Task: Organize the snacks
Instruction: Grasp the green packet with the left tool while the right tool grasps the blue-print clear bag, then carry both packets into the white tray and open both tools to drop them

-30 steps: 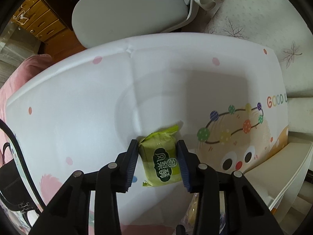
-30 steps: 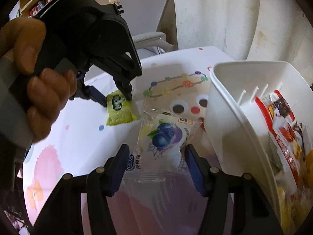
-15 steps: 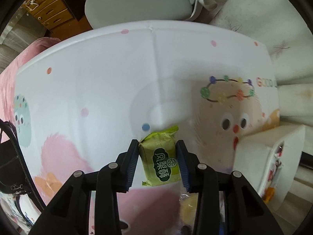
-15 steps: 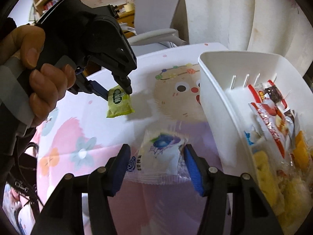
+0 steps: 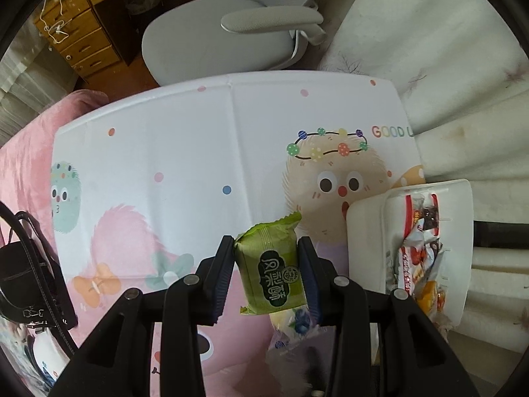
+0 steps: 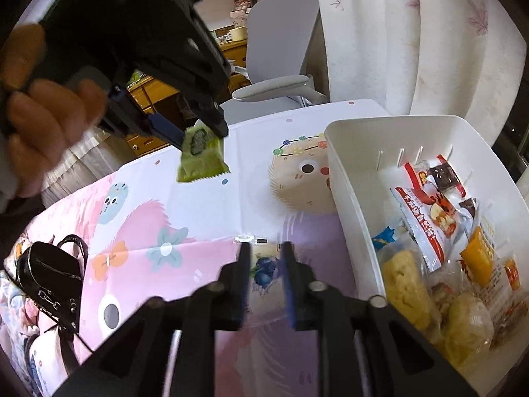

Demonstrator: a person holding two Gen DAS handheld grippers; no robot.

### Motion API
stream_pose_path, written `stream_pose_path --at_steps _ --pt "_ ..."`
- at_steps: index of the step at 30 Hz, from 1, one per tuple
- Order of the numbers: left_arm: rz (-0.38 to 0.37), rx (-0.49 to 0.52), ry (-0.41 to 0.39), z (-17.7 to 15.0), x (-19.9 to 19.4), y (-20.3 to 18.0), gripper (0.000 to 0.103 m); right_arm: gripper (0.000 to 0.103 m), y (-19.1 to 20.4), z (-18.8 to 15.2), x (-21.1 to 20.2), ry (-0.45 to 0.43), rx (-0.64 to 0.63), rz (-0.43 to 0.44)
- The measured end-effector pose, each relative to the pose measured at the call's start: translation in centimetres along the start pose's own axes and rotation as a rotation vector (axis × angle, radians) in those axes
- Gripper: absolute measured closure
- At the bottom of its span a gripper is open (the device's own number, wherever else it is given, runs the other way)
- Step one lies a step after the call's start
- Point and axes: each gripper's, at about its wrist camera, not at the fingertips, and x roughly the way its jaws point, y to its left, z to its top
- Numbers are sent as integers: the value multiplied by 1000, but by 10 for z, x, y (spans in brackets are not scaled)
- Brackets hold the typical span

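Now: left tongs [image 5: 266,261] pinching green snack [image 5: 271,268], lifted clear above the cartoon-print bench [image 5: 185,152], seen hanging from them in the right view too. Right tongs [image 6: 264,264] closing on blueberry packet [image 6: 264,269], pads at its sides, packet low over the bench just beside white bin [image 6: 344,198]. Bin holding several wrapped snacks [image 6: 426,215]; black bag [image 6: 49,274] at bench's left edge.

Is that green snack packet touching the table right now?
Apart. The right wrist view shows the green snack packet hanging from the left gripper, with tablecloth visible beneath it.
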Motion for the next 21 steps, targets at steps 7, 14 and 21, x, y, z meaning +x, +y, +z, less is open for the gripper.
stream_pose_path --at_steps 7,14,21 --pt "10 -4 -26 -11 -22 5 66 37 6 -1 32 56 -42 -15" --pt "21 -14 -53 -15 -43 12 66 34 15 -11 66 162 -102 -54" --pt "31 -15 -46 -20 -46 11 66 49 10 -16 80 199 -105 -77"
